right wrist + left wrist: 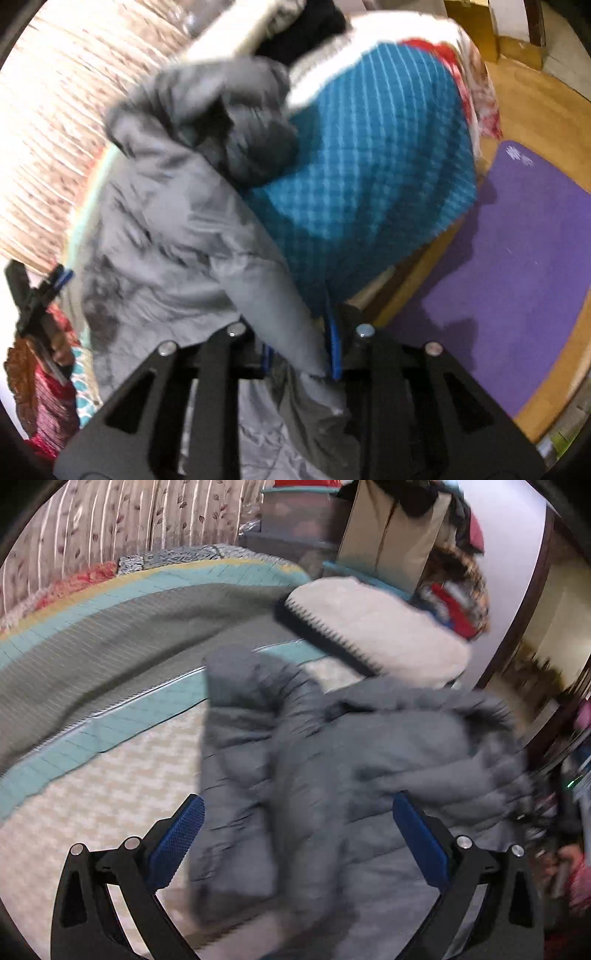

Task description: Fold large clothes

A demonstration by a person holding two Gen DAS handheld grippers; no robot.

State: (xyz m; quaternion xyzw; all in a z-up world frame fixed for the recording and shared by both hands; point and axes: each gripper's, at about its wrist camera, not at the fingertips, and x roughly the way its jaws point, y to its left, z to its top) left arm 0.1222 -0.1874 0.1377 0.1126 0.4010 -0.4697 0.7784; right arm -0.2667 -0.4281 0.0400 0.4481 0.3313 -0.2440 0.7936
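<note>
Grey puffer jacket on the bed, mid-fold.
My right claw (301, 354) is clamped on the grey puffer jacket (332, 775); my left claw (295, 842) hangs apart above it. I'd carry the pinched edge flat across, keeping it taut.

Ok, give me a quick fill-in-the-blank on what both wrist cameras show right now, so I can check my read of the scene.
1. The right gripper is clamped on a fold of the ____ puffer jacket.
2. The left gripper has its jaws ____, with the jacket between them.
3. On the wooden floor beside the bed lies a ____ mat.
4. Past the jacket in the right wrist view lies a ____ checked blanket.

Missing words: grey; open; purple; blue
</note>
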